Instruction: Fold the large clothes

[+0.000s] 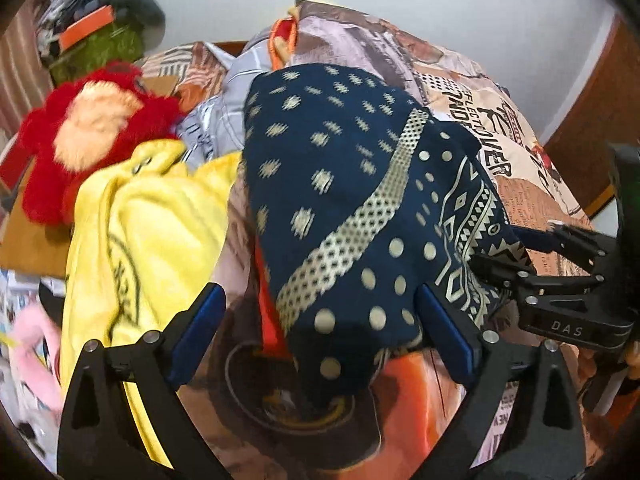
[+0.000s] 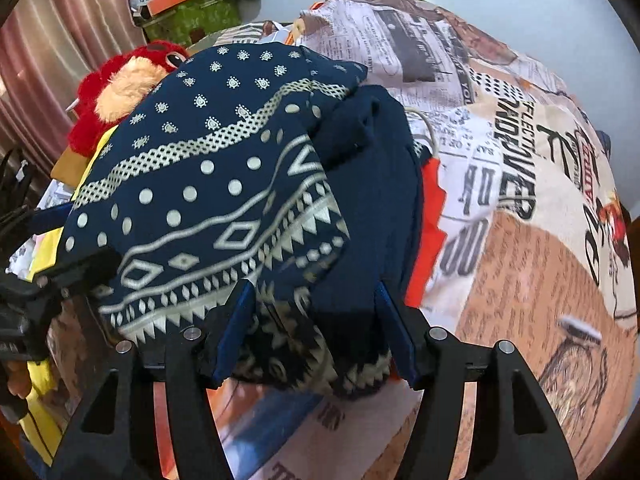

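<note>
Navy patterned garment (image 2: 224,184) lies between the spread right claw (image 2: 316,332) fingers.

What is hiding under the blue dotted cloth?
Under the blue patterned cloth an orange cloth pokes out, lying on the newspaper-print bedsheet. The rest beneath is covered, so it cannot be seen.

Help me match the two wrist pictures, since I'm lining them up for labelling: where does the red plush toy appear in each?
Left wrist view: the red plush toy lies at the left edge, middle height, above the yellow garment.
Right wrist view: the red plush toy sits upper left, partly hidden behind the navy patterned garment.
Shared landmark: the navy patterned garment, central in both.
</note>
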Action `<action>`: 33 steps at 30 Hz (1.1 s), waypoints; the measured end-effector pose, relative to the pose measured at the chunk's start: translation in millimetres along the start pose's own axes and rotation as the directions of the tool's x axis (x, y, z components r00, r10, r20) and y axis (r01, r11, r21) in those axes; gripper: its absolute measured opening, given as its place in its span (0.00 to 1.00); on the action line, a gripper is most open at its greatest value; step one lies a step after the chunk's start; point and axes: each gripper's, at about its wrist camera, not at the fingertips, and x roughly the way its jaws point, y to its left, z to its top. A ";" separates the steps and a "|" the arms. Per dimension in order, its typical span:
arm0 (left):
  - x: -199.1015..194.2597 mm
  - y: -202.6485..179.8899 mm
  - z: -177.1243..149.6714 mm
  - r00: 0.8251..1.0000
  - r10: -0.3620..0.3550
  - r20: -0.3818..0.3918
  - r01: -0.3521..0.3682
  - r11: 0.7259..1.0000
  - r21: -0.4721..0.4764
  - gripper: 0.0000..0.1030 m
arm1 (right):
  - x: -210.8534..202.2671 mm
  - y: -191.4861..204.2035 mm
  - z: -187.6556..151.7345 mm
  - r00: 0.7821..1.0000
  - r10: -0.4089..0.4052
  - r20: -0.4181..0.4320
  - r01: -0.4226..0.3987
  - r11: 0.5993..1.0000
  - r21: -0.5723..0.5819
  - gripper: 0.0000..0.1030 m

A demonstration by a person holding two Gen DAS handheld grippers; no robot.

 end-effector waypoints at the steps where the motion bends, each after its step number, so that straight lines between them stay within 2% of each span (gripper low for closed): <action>1: -4.4 1.0 -2.3 1.000 0.003 0.001 -0.003 1.000 -0.012 0.94 | -5.0 -1.8 -2.2 1.000 0.001 -0.001 -0.001 1.000 0.009 0.57; 6: -37.4 -4.8 -10.4 0.997 0.073 0.031 -0.073 0.997 -0.016 0.93 | -30.5 -6.3 -7.3 1.000 0.018 0.023 -0.019 0.999 0.045 0.57; 11: -86.3 -16.7 -14.8 0.985 0.125 0.118 -0.125 0.992 -0.013 0.93 | -80.6 -2.3 -15.9 0.990 0.052 0.129 -0.058 0.997 0.041 0.57; 14: -126.1 -28.2 -13.3 0.967 0.146 0.208 -0.145 0.989 -0.021 0.93 | -114.3 1.1 -15.6 0.977 0.063 0.206 -0.070 0.997 0.026 0.57; 17: -169.2 -42.2 -12.3 0.938 0.153 0.311 -0.149 0.988 -0.035 0.93 | -156.1 7.1 -17.2 0.949 0.075 0.305 -0.081 0.997 0.005 0.57; 21: -226.3 -61.2 -14.0 0.886 0.128 0.446 -0.119 0.992 -0.050 0.93 | -215.7 13.9 -24.9 0.895 0.090 0.438 -0.090 0.996 -0.022 0.57; 22: -241.6 -66.7 -15.7 0.867 0.120 0.483 -0.110 0.993 -0.049 0.93 | -230.8 14.9 -28.7 0.877 0.094 0.472 -0.092 0.995 -0.027 0.57; 26: -292.2 -90.2 -28.4 0.797 0.073 0.599 -0.075 0.997 -0.022 0.93 | -287.3 17.7 -46.3 0.787 0.100 0.609 -0.100 0.994 -0.034 0.57; 29: -327.6 -111.2 -45.3 0.728 0.036 0.684 -0.063 0.998 0.014 0.93 | -319.7 21.3 -62.0 0.720 0.087 0.689 -0.084 0.996 -0.037 0.58; 33: -354.7 -131.4 -66.8 0.668 0.020 0.744 -0.070 0.997 0.036 0.93 | -347.2 24.1 -82.9 0.656 0.082 0.751 -0.088 0.996 -0.032 0.58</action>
